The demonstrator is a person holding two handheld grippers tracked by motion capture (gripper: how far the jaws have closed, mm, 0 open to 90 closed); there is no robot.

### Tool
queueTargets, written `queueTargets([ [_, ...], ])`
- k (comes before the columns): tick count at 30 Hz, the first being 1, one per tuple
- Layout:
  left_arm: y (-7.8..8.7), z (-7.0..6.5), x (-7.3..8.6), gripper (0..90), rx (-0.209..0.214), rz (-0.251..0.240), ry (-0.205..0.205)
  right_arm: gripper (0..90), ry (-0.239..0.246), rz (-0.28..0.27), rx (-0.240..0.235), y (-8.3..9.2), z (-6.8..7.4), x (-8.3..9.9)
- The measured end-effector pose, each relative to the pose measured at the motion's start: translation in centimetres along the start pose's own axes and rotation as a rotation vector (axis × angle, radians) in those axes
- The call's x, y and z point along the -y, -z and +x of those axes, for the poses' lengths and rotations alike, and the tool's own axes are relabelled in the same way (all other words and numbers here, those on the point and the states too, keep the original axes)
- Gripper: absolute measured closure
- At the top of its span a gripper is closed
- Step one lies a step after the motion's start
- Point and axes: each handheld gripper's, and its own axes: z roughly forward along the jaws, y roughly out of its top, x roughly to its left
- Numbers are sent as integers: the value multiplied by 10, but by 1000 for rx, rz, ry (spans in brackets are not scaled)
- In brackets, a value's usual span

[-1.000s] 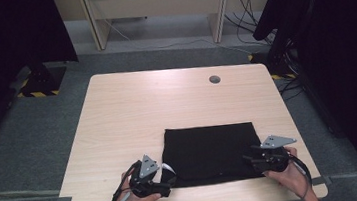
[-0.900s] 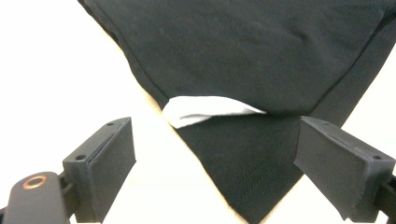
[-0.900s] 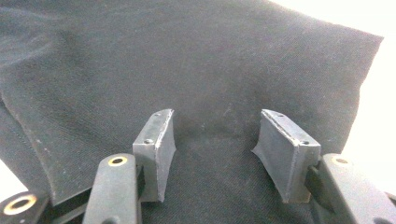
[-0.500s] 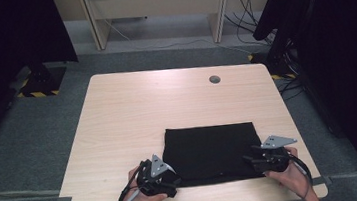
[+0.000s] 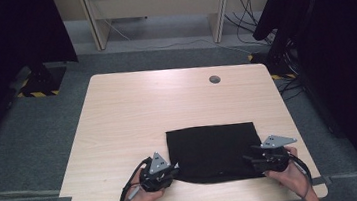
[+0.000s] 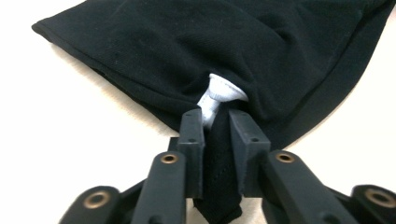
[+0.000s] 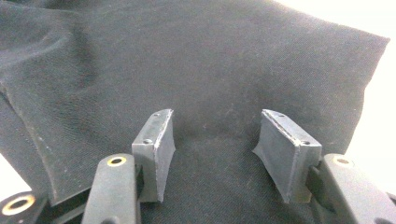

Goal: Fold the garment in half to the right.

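A black cloth (image 5: pixel 214 152) lies folded flat on the near right part of the wooden table (image 5: pixel 133 115). My left gripper (image 5: pixel 172 169) sits at the cloth's near left corner, shut on a bunched fold of the black cloth (image 6: pixel 243 60); a small white tag (image 6: pixel 219 93) pokes out just beyond the jaws. My right gripper (image 5: pixel 248 154) rests at the cloth's near right corner, open. In the right gripper view its fingers (image 7: pixel 156 144) stand wide apart over the cloth (image 7: pixel 187 60), gripping nothing.
A round cable hole (image 5: pixel 214 79) sits near the table's far edge. Black curtains (image 5: pixel 4 43) hang at both sides, and cables (image 5: pixel 251 2) trail on the grey floor behind. The table's near edge is right below both hands.
My left gripper has turned and closed in on the cloth's near left corner, pinching it. The right gripper has stayed where it was.
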Motion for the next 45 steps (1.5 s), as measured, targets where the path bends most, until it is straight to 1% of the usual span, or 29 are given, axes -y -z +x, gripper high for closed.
queueTargets([
  [2,0,-2,0,793,-4,0,5,464,1,0,-1,0,0,0],
  [5,0,-7,-1,809,-17,5,-7,463,4,5,-3,1,-1,0],
  [9,0,-12,0,803,0,7,-10,464,1,12,-2,3,-3,1],
  [10,0,-12,0,771,-6,4,-14,463,0,13,-2,4,-4,1],
  [11,0,-12,1,720,-14,1,-17,463,1,12,-2,4,-4,2],
  [13,0,-13,1,566,-47,-1,-33,464,-1,11,-2,4,-5,3],
  [14,0,-12,2,515,-52,-2,-31,463,-2,12,-3,5,-5,3],
  [15,1,-12,2,509,-48,-1,-21,464,1,12,-2,5,-6,3],
  [16,1,-12,1,476,-49,3,-10,464,1,12,-2,5,-6,2],
  [17,1,-12,0,425,-54,3,-1,464,2,13,-2,5,-6,2],
  [18,2,-12,-1,380,-61,-5,9,464,2,13,-2,5,-6,2],
  [20,4,-13,-3,323,-72,-13,20,463,2,14,-1,5,-6,2],
  [22,5,-12,-6,276,-75,-19,37,464,3,15,-2,5,-6,2],
  [24,3,-9,-11,225,-80,-6,73,463,2,15,-2,5,-6,2],
  [26,0,-7,-15,205,-68,-2,101,463,2,19,-2,5,-6,2],
  [30,-11,-5,-18,153,-33,57,149,463,2,18,-2,5,-6,2],
  [31,-14,-5,-18,151,-32,59,147,463,3,19,-2,5,-6,2],
  [32,-15,-7,-18,145,-48,64,129,463,3,20,-2,5,-6,2],
  [34,-16,-10,-19,175,-83,88,77,464,4,19,-2,5,-6,2],
  [35,-18,-11,-19,219,-107,79,51,463,3,18,-2,5,-6,2],
  [36,-20,-13,-18,261,-115,60,38,463,4,19,-2,5,-6,2],
  [37,-20,-13,-18,319,-109,43,31,463,2,21,-1,5,-5,1],
  [38,-20,-14,-19,401,-95,41,19,464,3,22,2,4,-5,1],
  [40,-20,-15,-19,537,-88,34,16,463,2,20,2,4,-5,1],
  [41,-20,-15,-19,580,-89,26,18,463,2,19,1,4,-5,2],
  [43,-20,-17,-19,649,-80,26,12,463,2,20,0,4,-5,1],
  [45,-20,-19,-19,702,-78,28,6,463,2,22,-1,4,-5,1],
])
